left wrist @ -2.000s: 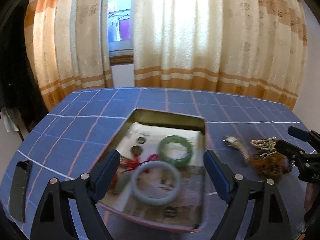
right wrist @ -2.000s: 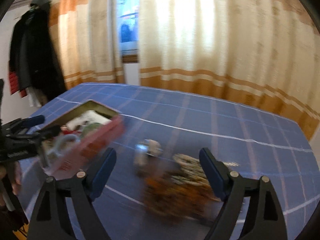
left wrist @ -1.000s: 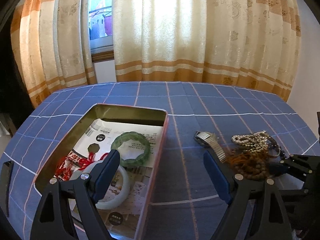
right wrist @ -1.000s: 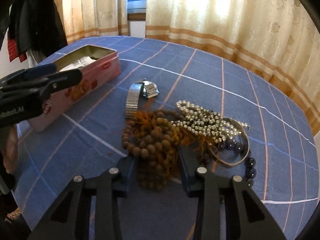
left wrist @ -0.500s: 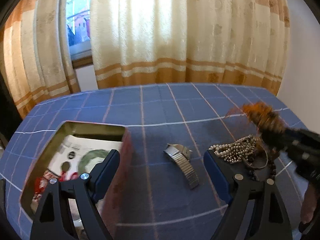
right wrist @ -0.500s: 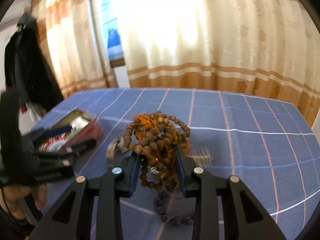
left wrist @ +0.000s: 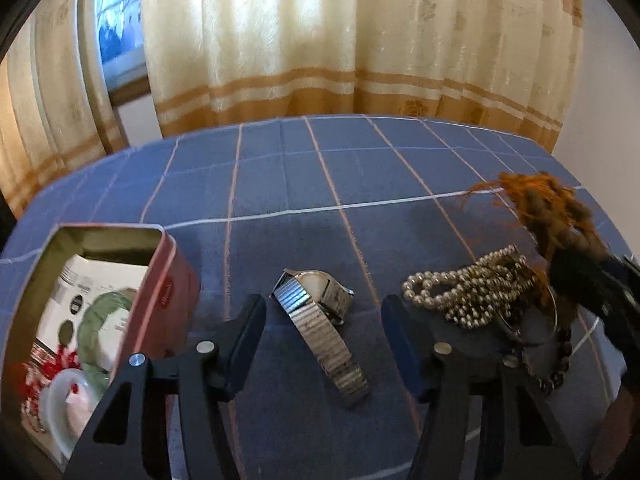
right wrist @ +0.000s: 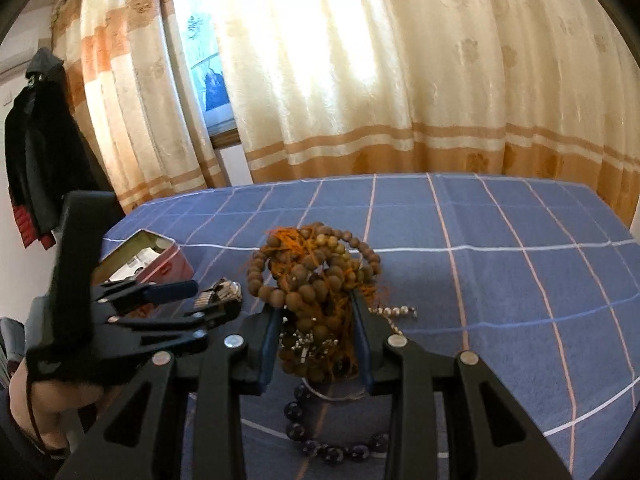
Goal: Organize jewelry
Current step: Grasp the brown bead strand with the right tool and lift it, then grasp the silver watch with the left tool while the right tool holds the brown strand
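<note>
My right gripper (right wrist: 316, 344) is shut on a bundle of brown wooden beads with orange tassels (right wrist: 316, 276) and holds it above the blue checked tablecloth; the bundle also shows at the right of the left wrist view (left wrist: 548, 208). My left gripper (left wrist: 324, 332) is open and empty, low over a metal-band watch (left wrist: 320, 320). A pearl necklace (left wrist: 464, 292) and a dark bead bracelet (right wrist: 332, 448) lie on the cloth. The pink tin (left wrist: 160, 292) at the left holds a green bangle (left wrist: 104, 328) and a pale bangle (left wrist: 60, 400).
Cream and orange curtains (right wrist: 400, 80) hang behind the table (right wrist: 520, 280). A dark coat (right wrist: 36, 152) hangs at the far left. A thin silver bangle (left wrist: 536, 328) lies by the pearls.
My right gripper closed on the wooden beads and lifted them off the pile. My left gripper moved right from over the tin to over the watch.
</note>
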The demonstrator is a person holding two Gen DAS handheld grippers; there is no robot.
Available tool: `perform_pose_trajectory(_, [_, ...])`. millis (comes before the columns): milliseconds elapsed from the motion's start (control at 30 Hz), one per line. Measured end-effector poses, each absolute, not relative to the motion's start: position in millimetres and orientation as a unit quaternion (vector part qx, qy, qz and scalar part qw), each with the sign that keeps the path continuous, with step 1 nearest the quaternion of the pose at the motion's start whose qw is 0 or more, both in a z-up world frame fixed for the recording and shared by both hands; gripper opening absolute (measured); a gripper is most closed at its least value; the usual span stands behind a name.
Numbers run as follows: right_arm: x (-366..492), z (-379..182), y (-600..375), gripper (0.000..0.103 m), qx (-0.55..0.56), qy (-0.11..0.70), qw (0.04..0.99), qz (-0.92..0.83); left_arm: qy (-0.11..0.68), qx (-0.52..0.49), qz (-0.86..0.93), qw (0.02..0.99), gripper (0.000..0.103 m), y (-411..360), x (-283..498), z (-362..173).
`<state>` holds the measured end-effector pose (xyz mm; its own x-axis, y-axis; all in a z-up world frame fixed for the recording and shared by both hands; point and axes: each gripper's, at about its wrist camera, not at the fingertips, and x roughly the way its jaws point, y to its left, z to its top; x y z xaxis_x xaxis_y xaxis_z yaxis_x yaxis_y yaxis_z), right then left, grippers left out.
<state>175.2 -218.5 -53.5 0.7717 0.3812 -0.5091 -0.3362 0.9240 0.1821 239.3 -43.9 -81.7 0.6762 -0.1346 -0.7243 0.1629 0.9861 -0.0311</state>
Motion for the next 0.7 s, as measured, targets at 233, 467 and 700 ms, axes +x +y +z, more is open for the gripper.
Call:
perform_pose_trajectory(233, [174.1,-54.6,-218.0,0.035,0.038,0.279,0.940,0.191,0.420,0.017,-0.081,0.904,0.055,-53.8,248.5,-89.6])
perform_pose_trajectory(467, [170.6,-53.7,-218.2,0.035,0.036,0.270,0.943,0.193,0.392,0.023,-0.074,0.917,0.041,-49.5,233.5,-80.9])
perform_pose_trajectory(700, [169.9,-53.1,-217.2,0.035,0.035,0.268,0.943,0.193,0.349,0.035,-0.086,0.932,0.041,-52.9,221.0,-67.4])
